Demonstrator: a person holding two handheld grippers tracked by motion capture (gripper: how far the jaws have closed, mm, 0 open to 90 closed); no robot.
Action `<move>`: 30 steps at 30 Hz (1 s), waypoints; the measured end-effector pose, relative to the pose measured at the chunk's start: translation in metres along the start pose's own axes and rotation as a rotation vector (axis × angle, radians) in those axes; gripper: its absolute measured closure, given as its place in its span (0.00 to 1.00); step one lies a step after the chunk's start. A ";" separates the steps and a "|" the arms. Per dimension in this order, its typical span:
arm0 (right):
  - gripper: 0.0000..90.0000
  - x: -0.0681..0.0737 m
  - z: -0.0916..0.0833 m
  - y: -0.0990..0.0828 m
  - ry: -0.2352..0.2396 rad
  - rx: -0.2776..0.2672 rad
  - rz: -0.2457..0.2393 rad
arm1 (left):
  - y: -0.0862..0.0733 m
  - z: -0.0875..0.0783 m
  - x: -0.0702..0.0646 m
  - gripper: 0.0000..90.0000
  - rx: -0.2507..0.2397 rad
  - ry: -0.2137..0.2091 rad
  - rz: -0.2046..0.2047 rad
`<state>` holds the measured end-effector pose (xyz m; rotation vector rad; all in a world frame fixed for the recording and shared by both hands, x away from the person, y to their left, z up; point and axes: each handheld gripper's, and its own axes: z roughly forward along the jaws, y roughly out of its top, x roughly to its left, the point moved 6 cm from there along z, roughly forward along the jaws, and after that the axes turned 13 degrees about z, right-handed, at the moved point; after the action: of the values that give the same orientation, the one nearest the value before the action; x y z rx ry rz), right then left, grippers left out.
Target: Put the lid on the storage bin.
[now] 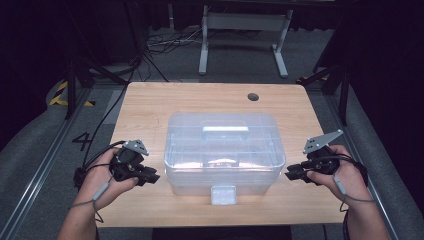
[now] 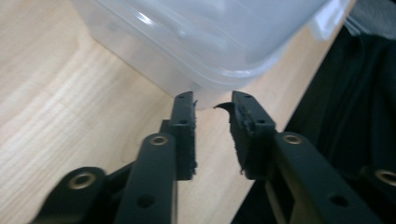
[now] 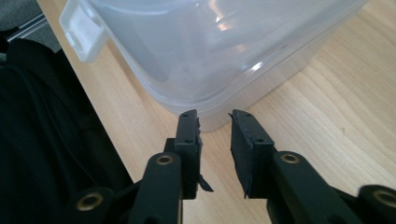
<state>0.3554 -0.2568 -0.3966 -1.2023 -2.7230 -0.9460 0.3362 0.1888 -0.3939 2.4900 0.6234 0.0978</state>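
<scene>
Both tools are part-open w/ nothing between the pads. Left tool [image 1: 148, 176] sits just off the box's left end, jaws aimed inward at its near-left corner; right tool [image 1: 292, 173] mirrors it off the box's right end, aimed at the near-right corner. In the left gripper view the left tool's [image 2: 212, 100] tips stop just short of the rounded corner. Same in the right gripper view: the right tool's [image 3: 214, 115] tips are near the lid rim, not touching as far as we can tell. Pad rubber looks frayed at the edges on both.

Key relation: the box [image 1: 222, 150] lies between the two tools, long axis running left-right, i.e. on the line joining them. Neither hand is clearly nearer; it's roughly symmetric. Our read: any next move goes inward from both ends, or to the front clip.

Box = translucent plastic tote, rounded corners, stepped lid w/ overhanging rim, moulded carry handle [image 1: 225, 131] on top along the long axis. Latch [image 1: 223, 194] is a white clip at mid front, on the side nearest the person; looks snapped down, so lid prob. closed. Smooth, glossy walls, so expect slip if pinched on the curve; the rim lip is the better bite.

Box sits mid-worktop [image 1: 150, 105], slightly toward the near edge. Worktop is light wood-grain laminate; cable hole [image 1: 253, 96] is behind the box, toward its right.
</scene>
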 end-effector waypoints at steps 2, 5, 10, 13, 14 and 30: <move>0.77 -0.001 -0.003 0.002 -0.003 -0.013 0.006 | -0.002 -0.003 0.004 0.75 -0.014 0.031 -0.012; 0.71 -0.003 -0.007 0.007 0.001 -0.048 0.019 | -0.005 -0.007 0.009 0.74 -0.047 0.064 -0.049; 0.62 -0.016 -0.015 0.011 -0.022 -0.131 0.062 | -0.009 -0.011 0.027 0.69 -0.105 0.141 -0.106; 0.57 -0.026 -0.018 0.014 -0.041 -0.184 0.081 | -0.015 -0.008 0.036 0.66 -0.120 0.167 -0.143; 0.56 -0.030 -0.019 0.015 -0.052 -0.204 0.091 | -0.018 -0.007 0.040 0.65 -0.110 0.178 -0.144; 0.45 -0.100 -0.002 0.005 -0.188 -0.313 0.196 | -0.042 0.015 0.079 0.51 -0.133 0.302 -0.216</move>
<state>0.4286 -0.3221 -0.4170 -1.6538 -2.5897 -1.3286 0.3925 0.2476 -0.4346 2.2817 0.9733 0.4235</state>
